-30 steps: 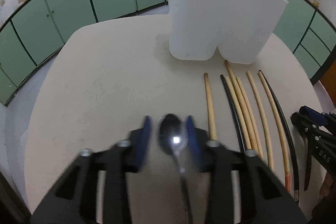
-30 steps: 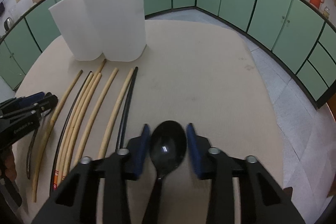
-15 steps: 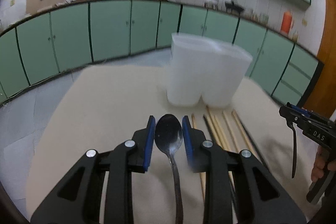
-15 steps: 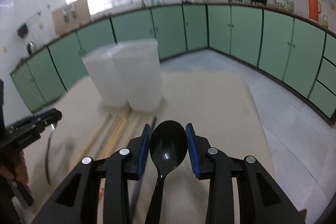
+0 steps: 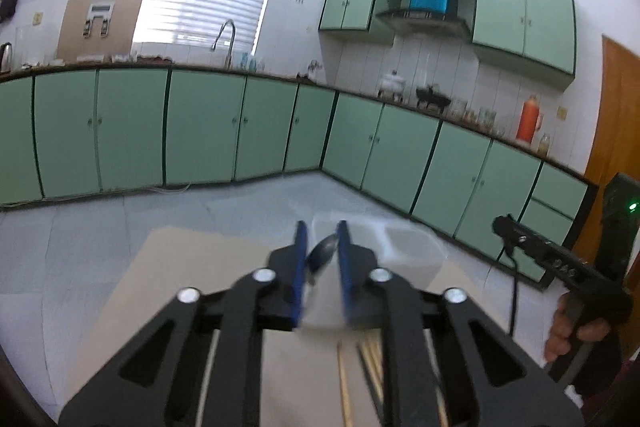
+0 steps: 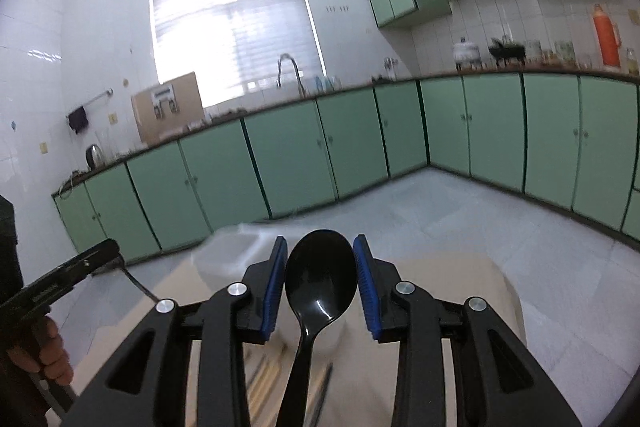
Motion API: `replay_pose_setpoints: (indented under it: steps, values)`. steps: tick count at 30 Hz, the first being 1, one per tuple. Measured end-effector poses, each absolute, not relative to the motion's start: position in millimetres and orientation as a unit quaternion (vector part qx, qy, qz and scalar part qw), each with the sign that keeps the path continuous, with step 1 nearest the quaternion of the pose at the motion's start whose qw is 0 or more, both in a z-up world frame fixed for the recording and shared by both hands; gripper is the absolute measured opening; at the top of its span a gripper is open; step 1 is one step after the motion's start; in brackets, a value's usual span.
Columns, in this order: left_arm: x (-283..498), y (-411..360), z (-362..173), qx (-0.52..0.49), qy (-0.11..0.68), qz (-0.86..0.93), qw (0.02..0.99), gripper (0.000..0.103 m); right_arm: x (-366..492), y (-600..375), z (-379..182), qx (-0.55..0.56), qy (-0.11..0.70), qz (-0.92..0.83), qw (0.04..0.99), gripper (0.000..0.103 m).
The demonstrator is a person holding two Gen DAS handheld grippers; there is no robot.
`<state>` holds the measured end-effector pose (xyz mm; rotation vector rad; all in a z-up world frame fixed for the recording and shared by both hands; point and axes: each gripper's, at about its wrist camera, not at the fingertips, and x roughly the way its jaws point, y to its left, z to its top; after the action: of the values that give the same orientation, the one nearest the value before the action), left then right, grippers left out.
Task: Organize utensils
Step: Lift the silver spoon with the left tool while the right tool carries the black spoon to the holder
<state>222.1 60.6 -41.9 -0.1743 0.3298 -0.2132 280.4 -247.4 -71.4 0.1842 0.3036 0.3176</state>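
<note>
Left claw (image 5: 323, 259) has just been closing, blue pads now narrow on a metal spoon (image 5: 322, 254); the bowl sits tilted between the pads, blurred, handle hidden behind the claw body. Looks gripped.

Right claw (image 6: 321, 277) is part open, blue pads pressed on both edges of a black plastic spoon (image 6: 320, 277). Bowl faces the camera, handle runs down toward the claw base.

White plastic utensil holder (image 5: 404, 251) stands on the desk (image 5: 180, 287) just ahead of the left claw and slightly right, partly hidden by the pads, blurred. In the right wrist view the same holder (image 6: 228, 251) is ahead-left of the right claw, behind its left pad.

Chopsticks (image 5: 344, 387), tan with some dark ones, lie on the desk below the left claw, seen between its arms. From the right wrist view they (image 6: 264, 383) are below the claw too, blurred.

In the left wrist view the right claw (image 5: 505, 227) is off to the right, held by a hand (image 5: 568, 327), black spoon handle hanging from it. Its side carries white lettering, reads roughly "DAS", not sure. In the right wrist view the left claw (image 6: 106, 253) shows far left with a hand (image 6: 44, 351) on the grip; writing on it too blurred to read.

Cardboard box (image 5: 100, 27) on the far kitchen counter has printing, not legible.
</note>
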Motion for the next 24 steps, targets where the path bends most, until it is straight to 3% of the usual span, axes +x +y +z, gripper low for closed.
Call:
replay_pose_setpoints:
  steps: [6,11,14,16,24]
  values:
    - [241.3,55.5,-7.4,-0.118,0.133,-0.132,0.975,0.000,313.6,-241.1,-50.2,0.108,0.122,0.172,0.971,0.034]
    - [234.8,49.3,-11.1,-0.114,0.142,-0.139,0.973,0.000,314.2,-237.3,-55.6,0.098,0.126,0.179,0.971,0.034]
    - [234.9,45.7,-30.4,-0.103,0.169,-0.128,0.972,0.002,307.1,-240.3,-64.4,0.099,0.135,0.173,0.971,0.034]
    - [239.8,47.7,-46.0,-0.099,0.195,-0.119,0.969,0.010,305.3,-241.0,-71.0,0.097,0.141,0.167,0.971,0.034]
    - [267.2,54.2,-73.7,-0.064,0.238,-0.094,0.965,0.013,312.8,-240.2,-65.1,0.101,0.120,0.152,0.976,0.034]
